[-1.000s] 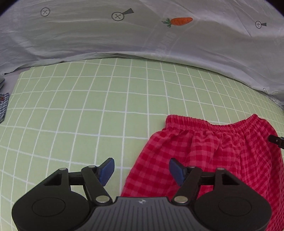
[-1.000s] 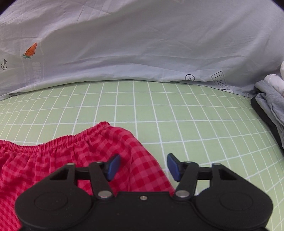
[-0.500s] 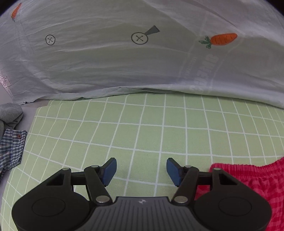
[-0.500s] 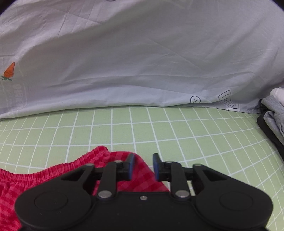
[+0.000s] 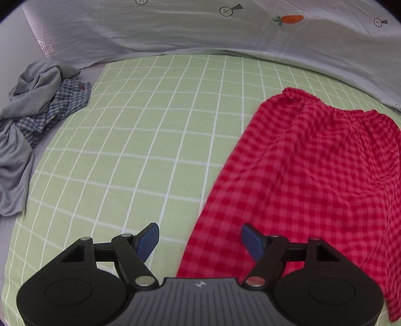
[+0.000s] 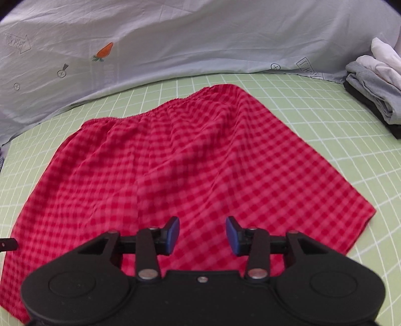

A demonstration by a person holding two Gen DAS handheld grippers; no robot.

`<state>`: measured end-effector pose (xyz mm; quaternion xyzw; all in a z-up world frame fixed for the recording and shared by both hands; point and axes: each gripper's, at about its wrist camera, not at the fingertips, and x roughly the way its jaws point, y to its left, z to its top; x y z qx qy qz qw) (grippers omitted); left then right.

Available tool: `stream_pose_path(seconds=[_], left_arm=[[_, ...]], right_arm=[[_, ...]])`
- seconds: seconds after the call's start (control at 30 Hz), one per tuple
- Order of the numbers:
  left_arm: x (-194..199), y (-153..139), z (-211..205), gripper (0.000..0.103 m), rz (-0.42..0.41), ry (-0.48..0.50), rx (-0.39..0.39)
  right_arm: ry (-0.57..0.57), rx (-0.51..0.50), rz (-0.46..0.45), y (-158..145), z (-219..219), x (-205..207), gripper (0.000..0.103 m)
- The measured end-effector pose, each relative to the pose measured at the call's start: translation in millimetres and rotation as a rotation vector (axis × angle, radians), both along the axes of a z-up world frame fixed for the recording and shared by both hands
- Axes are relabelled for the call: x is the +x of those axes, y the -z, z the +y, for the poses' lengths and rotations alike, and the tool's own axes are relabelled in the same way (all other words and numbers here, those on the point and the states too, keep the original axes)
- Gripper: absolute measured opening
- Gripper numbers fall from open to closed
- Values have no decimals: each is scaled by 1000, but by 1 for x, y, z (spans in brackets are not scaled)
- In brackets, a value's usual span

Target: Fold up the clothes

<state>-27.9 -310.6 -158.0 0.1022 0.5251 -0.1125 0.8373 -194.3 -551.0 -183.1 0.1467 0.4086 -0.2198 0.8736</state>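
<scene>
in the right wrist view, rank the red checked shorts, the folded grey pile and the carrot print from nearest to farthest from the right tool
1. Red checked shorts: directly beneath the opening right tool.
2. Folded grey pile: far right.
3. Carrot print: upper left on the sheet; close to the pile's range, so tentative.

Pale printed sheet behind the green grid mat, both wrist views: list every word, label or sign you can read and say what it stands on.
No text reads with certainty.
Arrow-shaped label on the pale sheet, top left: capital letters, too blurred to quote.
Second boxed label at its right edge: unreadable.
Arrow label in the left wrist view: unreadable.
Faint vertical lettering below the carrot print: too pale to read.
Circled crosses: signs only.
Small emblem on the left gripper body: no words.
</scene>
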Motion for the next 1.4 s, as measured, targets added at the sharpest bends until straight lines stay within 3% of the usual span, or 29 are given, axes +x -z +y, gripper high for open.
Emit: stream_pose_path(seconds=[0.1, 0.13, 0.2, 0.43, 0.63, 0.73, 0.87, 1.0, 1.27, 1.4], left_arm=[[-20, 5, 30, 74, 35, 25, 26], [-25, 5, 38, 75, 37, 37, 32], [-28, 6, 50, 78, 36, 51, 31], [-29, 8, 73, 82, 51, 133, 20], [-28, 12, 86, 90, 55, 165, -4], [-26, 14, 88, 94, 45, 184, -4], [-24, 15, 90, 95, 53, 184, -18], [-22, 15, 90, 98, 55, 197, -18], [-24, 18, 91, 100, 59, 202, -19], [-27, 19, 92, 100, 71, 198, -18]], right_arm=[[-37, -23, 15, -2, 38, -18, 64], [-47, -30, 19, -3, 49, -23, 75], [-59, -42, 11, -5, 73, -32, 84], [-80, -123, 57, -7, 138, -53, 96], [-55, -186, 105, 9, 155, -44, 96], [7, -209, 74, 9, 148, -38, 96], [145, -362, 124, 6, 139, -30, 96], [254, -400, 173, -4, 118, -39, 97], [232, -329, 268, 15, 122, -60, 98], [216, -319, 261, 11, 118, -58, 98]])
